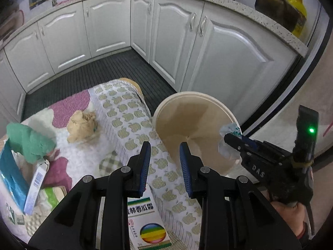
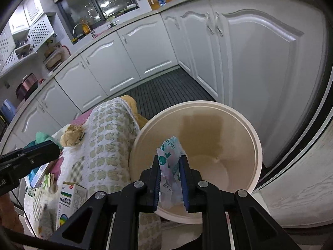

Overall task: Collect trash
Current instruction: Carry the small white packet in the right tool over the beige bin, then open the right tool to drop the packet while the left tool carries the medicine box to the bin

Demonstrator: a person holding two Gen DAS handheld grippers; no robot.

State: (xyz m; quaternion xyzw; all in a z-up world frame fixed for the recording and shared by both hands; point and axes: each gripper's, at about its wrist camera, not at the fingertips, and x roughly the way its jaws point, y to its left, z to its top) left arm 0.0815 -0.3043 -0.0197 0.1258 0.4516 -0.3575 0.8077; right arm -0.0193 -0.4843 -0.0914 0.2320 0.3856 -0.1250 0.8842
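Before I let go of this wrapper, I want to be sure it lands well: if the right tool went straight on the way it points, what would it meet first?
Most likely the inside of the beige bin. The right tool, shut on the wrapper, points into its open mouth, though depth is unclear.

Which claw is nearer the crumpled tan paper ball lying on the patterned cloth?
Left. The left claw hangs empty over the cloth's edge, the crumpled tan paper ball just ahead on its left. The right claw, gripping a plastic wrapper, is over the round beige bin.
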